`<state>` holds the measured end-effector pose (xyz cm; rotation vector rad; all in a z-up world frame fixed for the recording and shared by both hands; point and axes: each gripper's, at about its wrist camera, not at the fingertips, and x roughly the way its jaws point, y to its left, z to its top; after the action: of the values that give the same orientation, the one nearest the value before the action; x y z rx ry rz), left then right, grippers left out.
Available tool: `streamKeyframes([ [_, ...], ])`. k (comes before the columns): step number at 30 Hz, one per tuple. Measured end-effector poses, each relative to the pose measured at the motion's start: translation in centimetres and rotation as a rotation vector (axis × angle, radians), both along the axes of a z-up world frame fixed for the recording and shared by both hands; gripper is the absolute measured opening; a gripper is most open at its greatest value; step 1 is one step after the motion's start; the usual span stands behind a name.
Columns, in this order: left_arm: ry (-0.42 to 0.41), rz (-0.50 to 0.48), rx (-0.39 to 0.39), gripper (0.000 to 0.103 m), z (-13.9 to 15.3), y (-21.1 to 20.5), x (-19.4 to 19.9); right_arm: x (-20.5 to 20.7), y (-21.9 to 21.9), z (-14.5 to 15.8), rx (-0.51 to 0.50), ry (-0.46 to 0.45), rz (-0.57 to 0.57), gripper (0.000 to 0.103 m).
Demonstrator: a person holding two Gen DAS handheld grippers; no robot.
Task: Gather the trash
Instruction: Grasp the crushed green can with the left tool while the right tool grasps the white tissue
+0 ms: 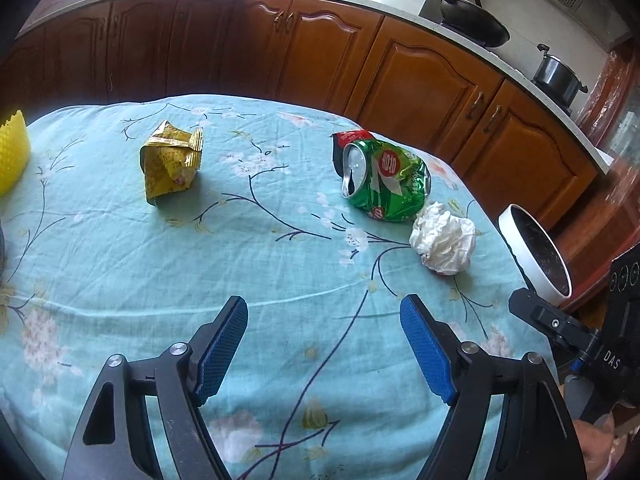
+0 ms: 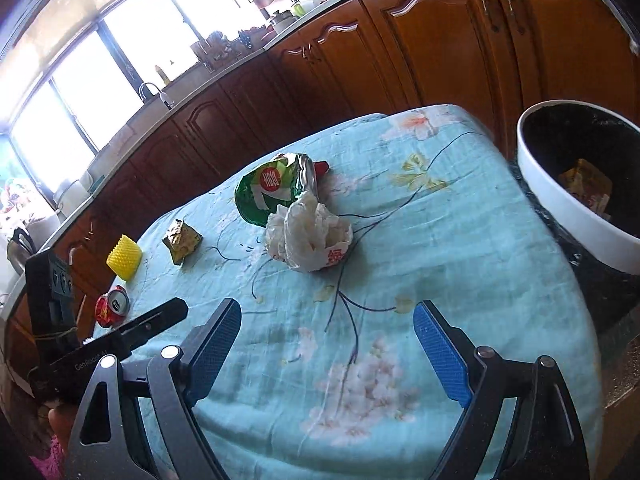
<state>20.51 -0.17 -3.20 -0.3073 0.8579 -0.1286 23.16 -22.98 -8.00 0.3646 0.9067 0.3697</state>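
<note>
Over tablecloth [image 1: 120, 248], both grippers tilt down, empty.

Kitchen: brown wooden cabinets [image 1: 420, 80] under a pale counter [image 1: 400, 10], bright window [image 2: 100, 80], floral teal-clothed desk [image 1: 280, 260].

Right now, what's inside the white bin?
The white bin has a black liner and one yellow wrapper low against its far wall. Its near rim covers the bottom; anything lower there can't be seen.

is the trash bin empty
No, the right wrist view shows a yellow wrapper lying inside the white bin.
</note>
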Motion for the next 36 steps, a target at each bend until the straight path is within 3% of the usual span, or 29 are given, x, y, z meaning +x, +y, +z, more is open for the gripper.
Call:
streamKeyframes([
  [5,-0.001,0.012,-0.017,0.078,0.0,0.7,1.8,1.7,0.7,0.2,-0.026,-0.028,-0.039,0.089],
  [14,-0.017,-0.014,-0.012,0.078,0.4,0.4,5.6,4.8,3.9,-0.6,-0.079,-0.008,0.082,0.088],
  [16,-0.021,-0.025,-0.003,0.078,0.3,0.0,6.8,5.3,4.1,-0.7,-0.099,-0.029,0.075,0.080],
  [17,-0.020,-0.028,0.001,0.078,0.3,-0.3,7.2,5.6,4.0,-0.9,-0.093,-0.023,0.076,0.064],
  [18,-0.021,-0.034,0.005,0.078,0.2,-0.6,7.8,5.9,3.8,-1.2,-0.090,-0.008,0.073,0.042],
  [20,-0.021,-0.039,0.011,0.078,-0.2,-1.1,9.1,5.9,3.1,-1.5,-0.058,0.003,0.061,0.024],
  [23,-0.008,-0.042,0.011,0.078,-0.8,-1.8,11.0,5.2,1.9,-1.0,-0.048,-0.011,0.034,0.013],
  [26,-0.001,-0.054,0.017,0.076,-1.4,-2.6,12.7,4.3,0.5,-0.7,-0.024,-0.012,0.004,0.011],
  [27,-0.003,-0.053,0.030,0.074,-1.6,-2.8,13.1,3.9,0.0,-0.6,-0.019,-0.014,-0.006,0.011],
  [29,0.001,-0.062,0.043,0.050,-2.0,-3.2,13.9,3.3,-0.8,-0.4,-0.009,-0.014,-0.024,0.011],
  [30,0.008,-0.076,0.036,0.045,-2.2,-3.4,14.2,3.1,-1.4,-0.4,-0.001,-0.010,-0.031,0.011],
  [31,0.009,-0.094,0.014,0.030,-2.5,-3.5,14.4,2.8,-1.8,-0.3,0.002,-0.008,-0.039,0.011],
  [32,0.004,-0.107,-0.004,0.024,-2.5,-3.6,14.5,2.6,-2.1,-0.4,0.005,-0.005,-0.045,0.011],
  [36,-0.034,-0.131,0.008,0.020,-2.0,-4.2,13.5,1.9,-3.2,-0.6,0.021,0.002,-0.063,0.011],
])
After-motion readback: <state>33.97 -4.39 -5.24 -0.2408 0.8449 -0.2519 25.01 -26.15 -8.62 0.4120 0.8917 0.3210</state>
